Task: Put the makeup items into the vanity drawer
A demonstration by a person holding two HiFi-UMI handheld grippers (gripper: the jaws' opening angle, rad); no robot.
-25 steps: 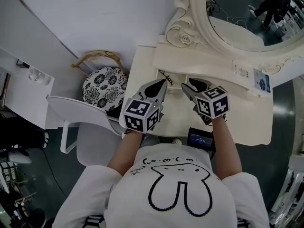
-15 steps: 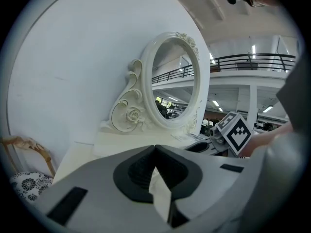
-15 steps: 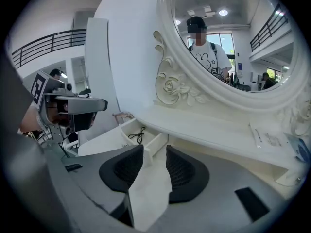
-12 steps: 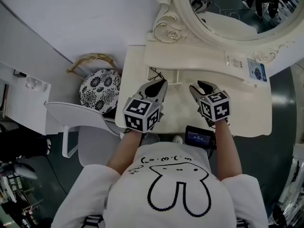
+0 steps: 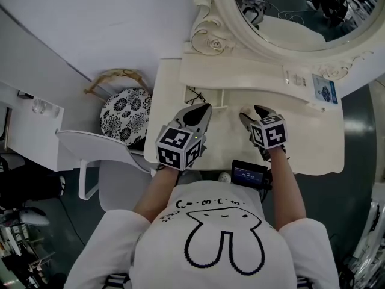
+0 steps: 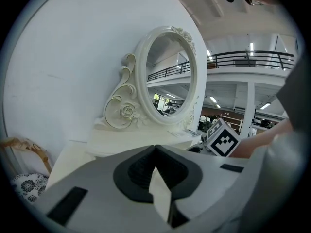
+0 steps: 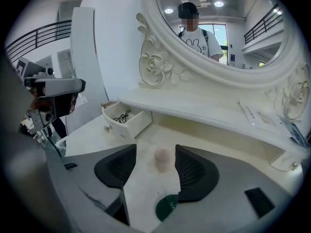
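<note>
Puff [image 7: 164,158] lies on the vanity top [image 7: 146,188], short of the open drawer [image 7: 127,122]. The right gripper [image 7: 155,154] straddles it, its jaws just spread wide and touching nothing, seemingly for a pickup. The left gripper [image 6: 155,148] hangs closed and empty, out of the way.

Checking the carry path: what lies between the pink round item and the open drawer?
Nothing: the right gripper view shows bare vanity top between the pink round item and the open drawer.
</note>
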